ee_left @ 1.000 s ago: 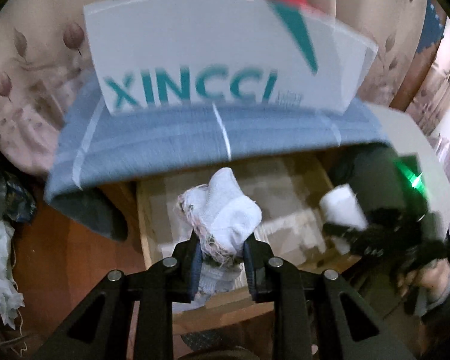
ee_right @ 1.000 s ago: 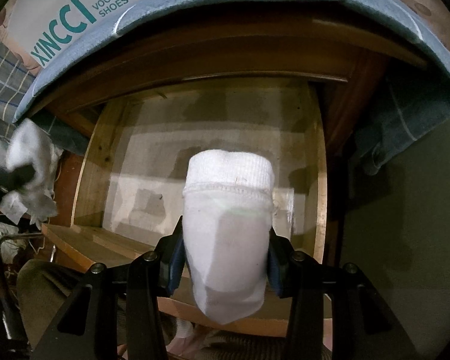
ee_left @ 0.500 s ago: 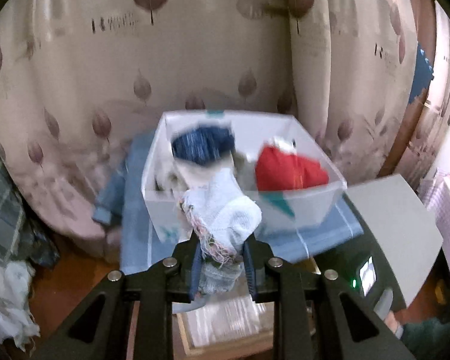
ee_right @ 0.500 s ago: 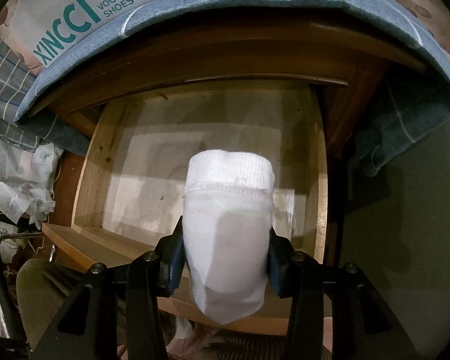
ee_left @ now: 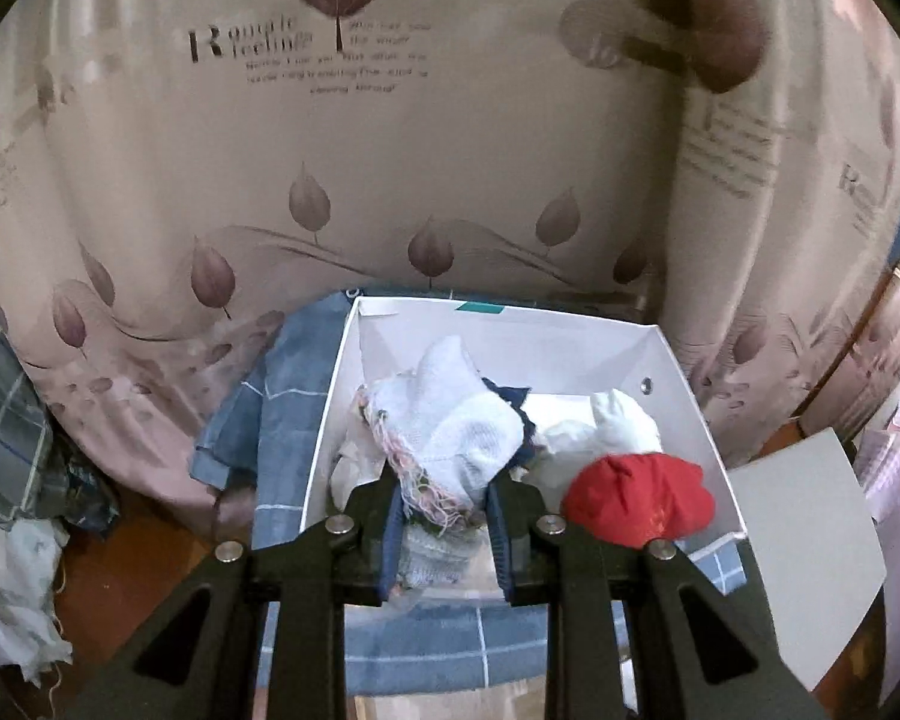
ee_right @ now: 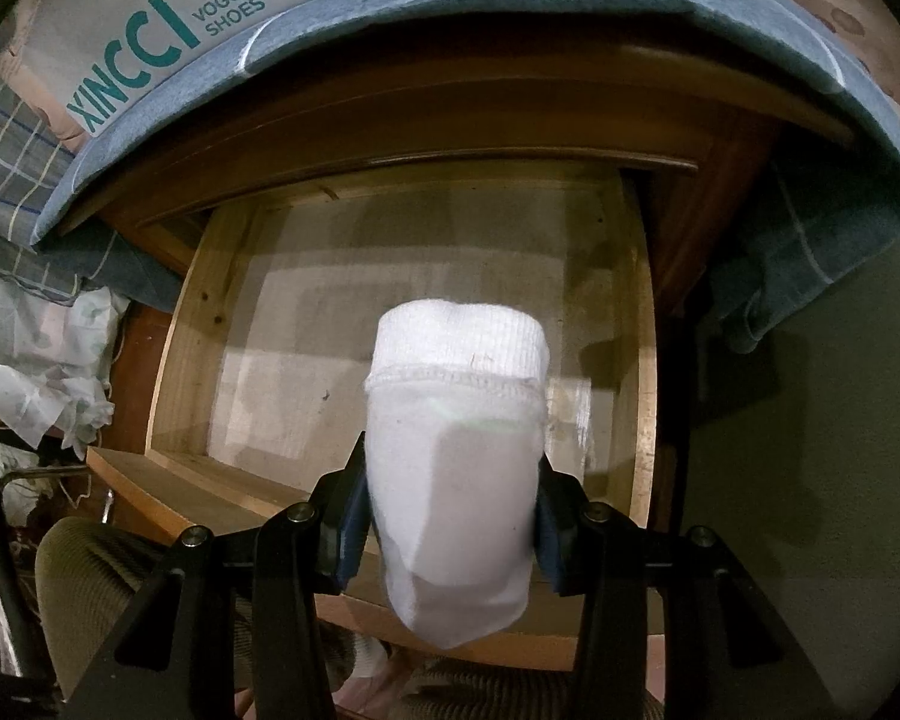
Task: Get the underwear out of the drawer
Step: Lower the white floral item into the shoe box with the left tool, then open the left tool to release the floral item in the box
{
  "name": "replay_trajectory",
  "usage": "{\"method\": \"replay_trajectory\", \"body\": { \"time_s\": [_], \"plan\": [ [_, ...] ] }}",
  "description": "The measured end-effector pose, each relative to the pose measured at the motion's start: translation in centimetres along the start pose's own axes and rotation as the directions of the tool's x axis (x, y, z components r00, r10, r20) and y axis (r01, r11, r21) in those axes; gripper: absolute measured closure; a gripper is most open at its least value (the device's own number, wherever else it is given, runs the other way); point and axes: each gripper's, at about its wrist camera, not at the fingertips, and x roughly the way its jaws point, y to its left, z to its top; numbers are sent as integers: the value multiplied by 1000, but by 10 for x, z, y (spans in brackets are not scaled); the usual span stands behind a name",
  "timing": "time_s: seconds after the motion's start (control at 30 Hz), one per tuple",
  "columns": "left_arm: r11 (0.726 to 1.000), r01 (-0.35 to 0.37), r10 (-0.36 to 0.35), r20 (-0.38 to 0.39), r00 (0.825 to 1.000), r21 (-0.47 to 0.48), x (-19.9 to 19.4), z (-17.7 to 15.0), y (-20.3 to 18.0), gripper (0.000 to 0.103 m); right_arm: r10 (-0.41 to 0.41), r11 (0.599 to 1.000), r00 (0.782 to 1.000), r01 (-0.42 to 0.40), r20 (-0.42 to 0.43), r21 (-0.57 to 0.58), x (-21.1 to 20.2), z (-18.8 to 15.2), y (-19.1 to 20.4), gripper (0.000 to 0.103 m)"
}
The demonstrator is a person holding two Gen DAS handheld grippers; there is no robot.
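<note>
My left gripper [ee_left: 447, 513] is shut on a white rolled garment with frayed pink threads [ee_left: 450, 432] and holds it over the near edge of a white shoe box [ee_left: 684, 384]. The box holds a red bundle [ee_left: 636, 501], white pieces [ee_left: 606, 426] and a dark blue piece [ee_left: 525, 399]. My right gripper [ee_right: 450, 531] is shut on a white rolled garment with a ribbed cuff [ee_right: 456, 420], held above the open wooden drawer [ee_right: 192, 306]. The drawer's bottom shows bare around the bundle.
The shoe box stands on a blue checked cloth [ee_left: 282, 396] on the cabinet top [ee_right: 510, 90], in front of a leaf-print curtain [ee_left: 390, 150]. Plaid and white cloth piles lie at the left [ee_right: 24, 300]. A grey board [ee_left: 810, 540] sits at the right.
My left gripper has risen from the drawer to above the shoe box, carrying its white garment. The right gripper has stayed still over the drawer.
</note>
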Motion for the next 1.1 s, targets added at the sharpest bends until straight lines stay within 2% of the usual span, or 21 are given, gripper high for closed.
{"method": "replay_trajectory", "body": {
  "time_s": [0.07,0.17,0.3,0.63,0.73,0.87,1.0,1.1],
  "plan": [
    [1000,2,-2,-15,1000,-13,11,3,1,79,1,1000,1000,-1,0,0,0,0,0,61],
    [999,-40,39,-29,999,-15,29,5,3,79,5,1000,1000,-5,-1,2,0,1,-1,61],
    [998,-58,57,-58,997,-16,53,3,5,79,13,1000,1000,-13,-3,4,1,1,-1,61],
    [994,-111,110,-77,991,-5,90,4,8,78,14,1000,1000,-14,-9,4,2,2,0,61],
    [994,-104,103,-82,991,-12,96,5,9,78,16,1000,1000,-16,-11,3,3,3,0,61],
    [993,-120,119,-70,990,-9,95,4,9,72,12,1000,1000,-12,-13,3,2,2,1,61],
    [984,-177,178,-46,983,34,91,-2,2,60,7,1000,1000,-7,-9,3,2,2,1,61],
    [979,-193,195,-38,980,58,88,-6,-1,58,6,1000,1000,-6,-9,2,2,1,3,61]
  ]
}}
